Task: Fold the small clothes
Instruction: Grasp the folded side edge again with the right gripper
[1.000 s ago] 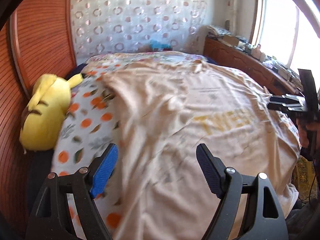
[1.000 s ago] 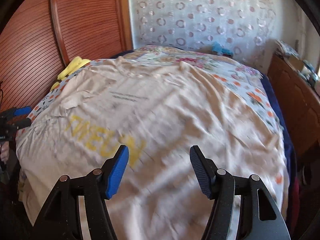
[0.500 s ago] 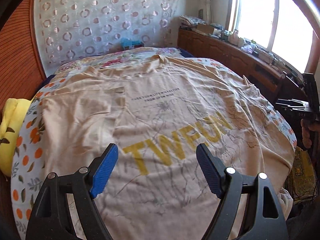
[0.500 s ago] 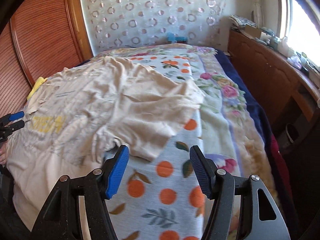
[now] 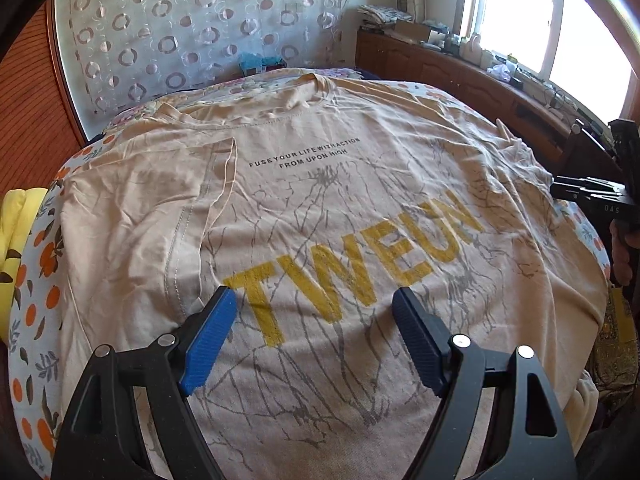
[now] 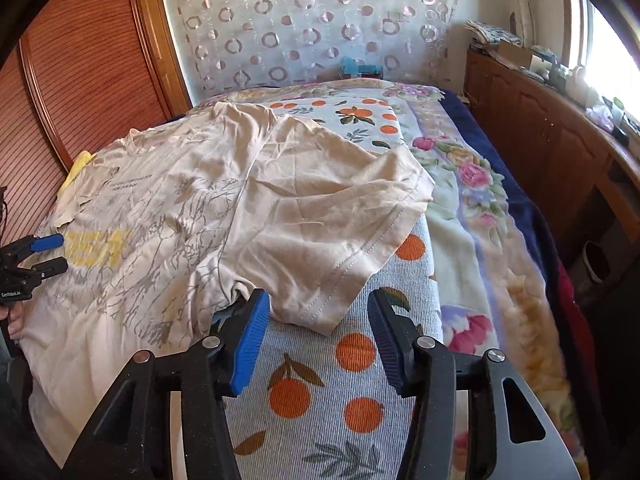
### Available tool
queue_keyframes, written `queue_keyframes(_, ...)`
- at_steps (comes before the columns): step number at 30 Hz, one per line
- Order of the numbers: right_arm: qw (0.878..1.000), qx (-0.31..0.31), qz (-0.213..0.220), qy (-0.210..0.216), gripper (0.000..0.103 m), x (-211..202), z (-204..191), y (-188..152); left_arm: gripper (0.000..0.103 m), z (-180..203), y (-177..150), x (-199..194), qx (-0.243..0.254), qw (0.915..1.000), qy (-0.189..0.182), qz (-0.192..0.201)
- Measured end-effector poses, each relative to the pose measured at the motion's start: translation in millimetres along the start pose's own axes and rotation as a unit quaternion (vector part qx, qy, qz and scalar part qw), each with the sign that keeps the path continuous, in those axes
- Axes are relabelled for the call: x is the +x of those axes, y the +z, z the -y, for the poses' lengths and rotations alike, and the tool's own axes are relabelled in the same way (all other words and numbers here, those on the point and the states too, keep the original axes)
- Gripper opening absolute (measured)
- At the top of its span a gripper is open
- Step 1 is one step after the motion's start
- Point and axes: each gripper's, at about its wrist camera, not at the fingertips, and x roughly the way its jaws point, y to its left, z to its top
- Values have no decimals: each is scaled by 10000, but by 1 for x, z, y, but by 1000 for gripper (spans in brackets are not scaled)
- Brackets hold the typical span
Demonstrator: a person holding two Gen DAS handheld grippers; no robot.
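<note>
Across the bed, seen from the left wrist camera, a beige T-shirt (image 5: 320, 208) lies spread face up on an orange-print sheet (image 5: 36, 272), its collar toward the circle-patterned curtain (image 5: 200, 32) and its yellow lettering nearest the camera. The left gripper (image 5: 314, 312) hangs over the shirt's lower front with its jaws standing wide apart and nothing between the pads but the cloth lying flat below them. One sleeve is folded in over the shirt's chest, on the side toward a yellow plush toy (image 5: 16, 232) at the sheet's edge. Beyond the shirt's far hem the right gripper (image 5: 580, 192) shows side-on with a hand behind it. From the right wrist camera, the right gripper (image 6: 318, 312) sits low over the sheet (image 6: 320, 392) just beside the shirt (image 6: 180, 208); its jaws have just been closing yet remain parted, and the hemmed edge of the shirt's other sleeve (image 6: 328, 216) lies between the fingertips without being pinched. Past the shirt, the left gripper (image 6: 48, 254) appears small at the picture's edge, also open.
</note>
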Motion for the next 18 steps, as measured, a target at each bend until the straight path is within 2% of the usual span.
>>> queue_keyframes(2,9999,-38,-61,-87,49,8,-2,2,82,4,0,2,129,9998,119,-36)
queue_keyframes(5,9995,-172,-47,-254,43,11,-7,3,83,3,0,1,104,9999,98,-34)
queue_keyframes(6,9994,-214,-46,-279,39,11,-8,2,83,3,0,1,99,9999,94,-33)
queue_keyframes(10,9989,-393,-109,-212,12,6,-11,1,83,4,-1,1,111,9999,109,-32)
queue_keyframes(11,9989,-387,-128,-218,9,4,-10,0,83,5,-1,1,112,9999,110,-33)
queue_keyframes(14,9992,-294,-31,-262,6,-6,-3,2,83,4,-1,1,104,9999,118,-32)
queue_keyframes(18,9988,-224,372,-225,6,-27,-5,15,83,5,-2,0,69,9998,159,-15)
